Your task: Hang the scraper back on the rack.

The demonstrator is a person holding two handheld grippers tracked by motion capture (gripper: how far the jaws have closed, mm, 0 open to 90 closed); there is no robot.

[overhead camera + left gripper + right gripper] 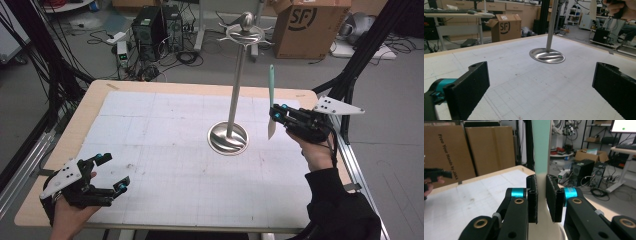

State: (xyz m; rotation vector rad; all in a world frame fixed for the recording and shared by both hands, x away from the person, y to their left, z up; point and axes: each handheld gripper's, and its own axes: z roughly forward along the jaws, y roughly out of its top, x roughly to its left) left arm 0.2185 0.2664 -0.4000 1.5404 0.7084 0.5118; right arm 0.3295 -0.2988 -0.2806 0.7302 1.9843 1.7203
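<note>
We see a wooden-edged table (95, 90) covered by a white gridded mat (165, 130), scuffed in places. Our landmark is the steel stand (235, 90), a tall pole rising upright from a round dished base near the middle of the mat, with a ring of hooks and a knob at its top. Behind the stand, on the grey floor, sit a black computer tower (150, 25) amid loose cables and a cardboard box (310, 27); dark frame legs run along both sides of the table. To the right of the stand, raised above the mat and near the pole, the right gripper (274, 114) has its jaws pressed together on a spatula (271, 95), which stands nearly upright, its teal handle pointing up and its pale blade hanging below the jaws. In the right gripper view the spatula (541, 150) sits clamped between the two pads where teal meets cream. Well to the left of the stand and nearer the person, the left gripper (111, 172) rests low over the mat with its jaws spread wide, holding nothing; in the left gripper view the stand's base (547, 55) lies ahead, between its pads.
</note>
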